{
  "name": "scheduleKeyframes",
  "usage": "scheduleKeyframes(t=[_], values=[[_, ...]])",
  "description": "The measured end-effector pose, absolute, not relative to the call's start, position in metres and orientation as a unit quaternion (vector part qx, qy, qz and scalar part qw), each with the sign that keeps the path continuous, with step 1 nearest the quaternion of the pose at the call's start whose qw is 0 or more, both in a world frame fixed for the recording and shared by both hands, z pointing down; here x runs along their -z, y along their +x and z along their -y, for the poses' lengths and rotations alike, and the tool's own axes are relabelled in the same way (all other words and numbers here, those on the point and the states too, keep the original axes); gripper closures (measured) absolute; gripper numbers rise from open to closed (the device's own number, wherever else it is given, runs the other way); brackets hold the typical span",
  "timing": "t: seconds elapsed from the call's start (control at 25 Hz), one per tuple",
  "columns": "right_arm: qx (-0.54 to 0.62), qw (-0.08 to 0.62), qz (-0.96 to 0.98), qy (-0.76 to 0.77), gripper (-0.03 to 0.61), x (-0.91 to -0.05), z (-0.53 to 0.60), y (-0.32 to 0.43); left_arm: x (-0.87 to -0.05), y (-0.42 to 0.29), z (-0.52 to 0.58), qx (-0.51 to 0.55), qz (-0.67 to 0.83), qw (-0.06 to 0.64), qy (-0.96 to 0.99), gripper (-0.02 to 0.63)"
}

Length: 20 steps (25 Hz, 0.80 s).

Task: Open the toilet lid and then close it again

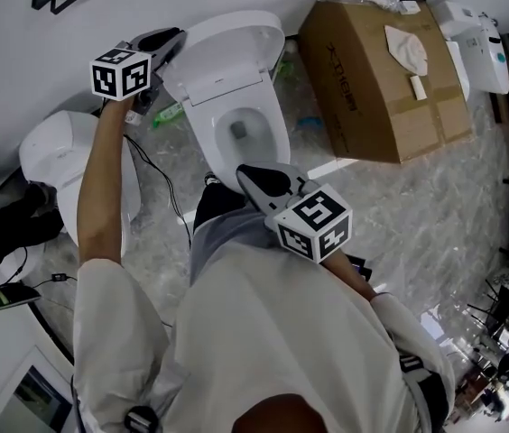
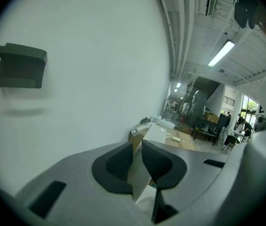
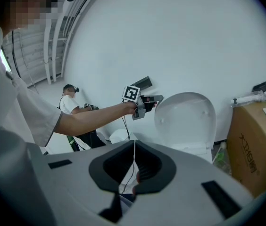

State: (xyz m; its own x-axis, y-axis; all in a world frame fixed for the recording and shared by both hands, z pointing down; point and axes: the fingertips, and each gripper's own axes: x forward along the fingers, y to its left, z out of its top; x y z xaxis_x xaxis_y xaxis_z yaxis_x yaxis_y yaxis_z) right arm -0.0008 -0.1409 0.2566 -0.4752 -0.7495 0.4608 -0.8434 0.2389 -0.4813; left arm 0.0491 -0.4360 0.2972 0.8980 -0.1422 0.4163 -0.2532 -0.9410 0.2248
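Lid (image 1: 227, 54): up, standing back toward the wall, with the bowl (image 1: 247, 132) wide open below it.
Left gripper (image 1: 175, 40): reaching out to the lid's left edge, jaws pinched down on that white rim.
Right gripper (image 1: 247, 173): jaws pressed together with nothing between them, held low over the bowl's front.
Box (image 1: 376, 79): cardboard, on the floor just right of the toilet.

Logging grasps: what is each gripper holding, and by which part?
Left gripper pinches the raised toilet lid at its upper edge; right gripper is shut, empty.
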Motion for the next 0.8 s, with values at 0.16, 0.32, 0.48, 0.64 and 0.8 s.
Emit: scheduleKeyframes(t=[0.16, 0.32, 0.48, 0.64, 0.8], values=[[-0.345, 0.066, 0.792, 0.500, 0.568, -0.257, 0.127, 0.007, -0.297, 0.050, 0.424, -0.207, 0.134, 0.118, 0.962, 0.560], [-0.348, 0.064, 0.798, 0.488, 0.568, -0.257, 0.108, 0.010, -0.302, 0.045, 0.410, -0.224, 0.168, 0.094, 0.955, 0.561], [-0.345, 0.063, 0.806, 0.477, 0.568, -0.255, 0.094, 0.019, -0.299, 0.044, 0.404, -0.234, 0.201, 0.089, 0.947, 0.561], [-0.343, 0.063, 0.811, 0.470, 0.568, -0.256, 0.080, 0.030, -0.300, 0.044, 0.396, -0.241, 0.226, 0.082, 0.940, 0.563], [-0.343, 0.062, 0.814, 0.465, 0.568, -0.257, 0.068, 0.038, -0.303, 0.042, 0.387, -0.241, 0.241, 0.085, 0.936, 0.565]])
